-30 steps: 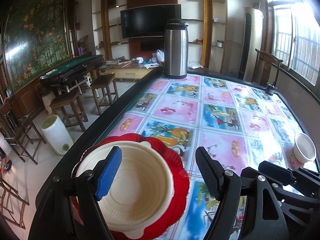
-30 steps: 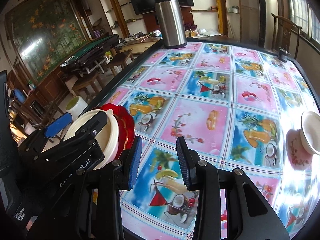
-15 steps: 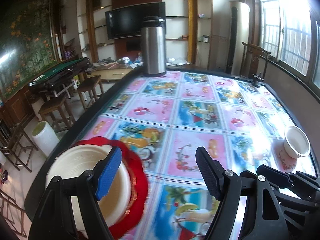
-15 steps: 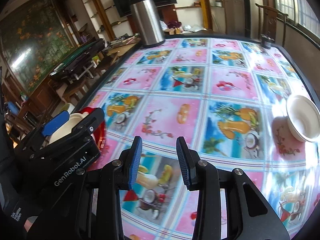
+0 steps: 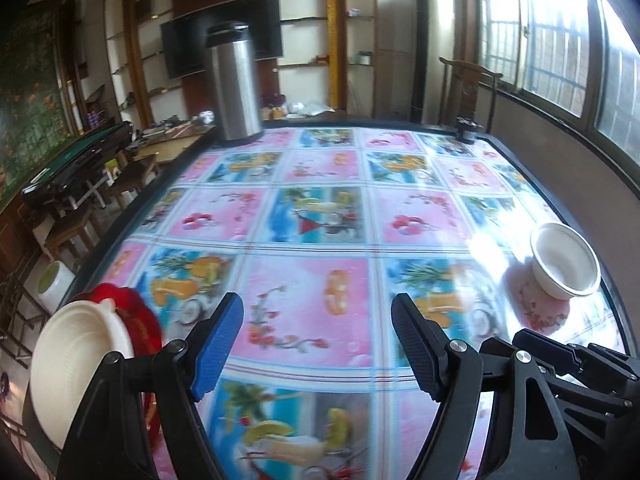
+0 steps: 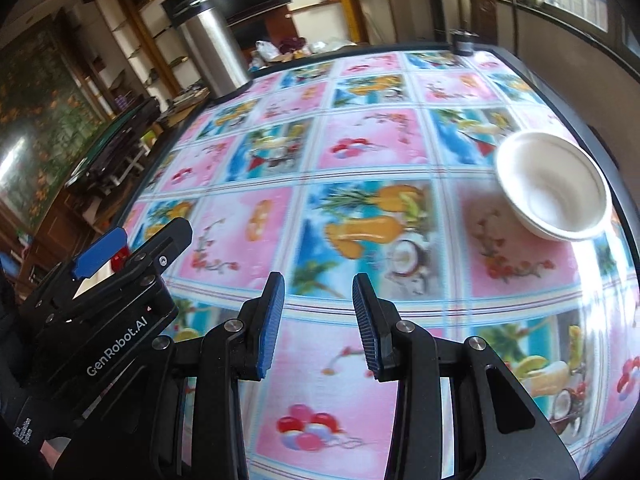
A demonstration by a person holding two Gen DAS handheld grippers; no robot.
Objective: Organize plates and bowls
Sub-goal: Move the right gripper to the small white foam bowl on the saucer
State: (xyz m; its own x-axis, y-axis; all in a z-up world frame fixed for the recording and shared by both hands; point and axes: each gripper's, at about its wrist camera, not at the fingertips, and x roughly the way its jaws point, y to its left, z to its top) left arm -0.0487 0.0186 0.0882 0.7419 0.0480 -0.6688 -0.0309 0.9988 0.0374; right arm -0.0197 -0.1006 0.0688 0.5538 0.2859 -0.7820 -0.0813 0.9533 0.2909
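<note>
Steel thermos (image 5: 234, 84) upright at table's (image 5: 568, 216) far edge; television (image 5: 220, 46) behind; stools (image 5: 72, 228) beside.

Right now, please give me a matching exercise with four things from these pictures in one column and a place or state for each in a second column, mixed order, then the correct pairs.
Things:
1. white bowl
2. steel thermos
3. red plate
4. right gripper

Places or states:
A. under a white dish, at the table's left edge
B. open, nothing between its fingers
C. alone near the table's right edge
D. upright at the far end of the table

Pairs: 1-C, 2-D, 3-A, 4-B
</note>
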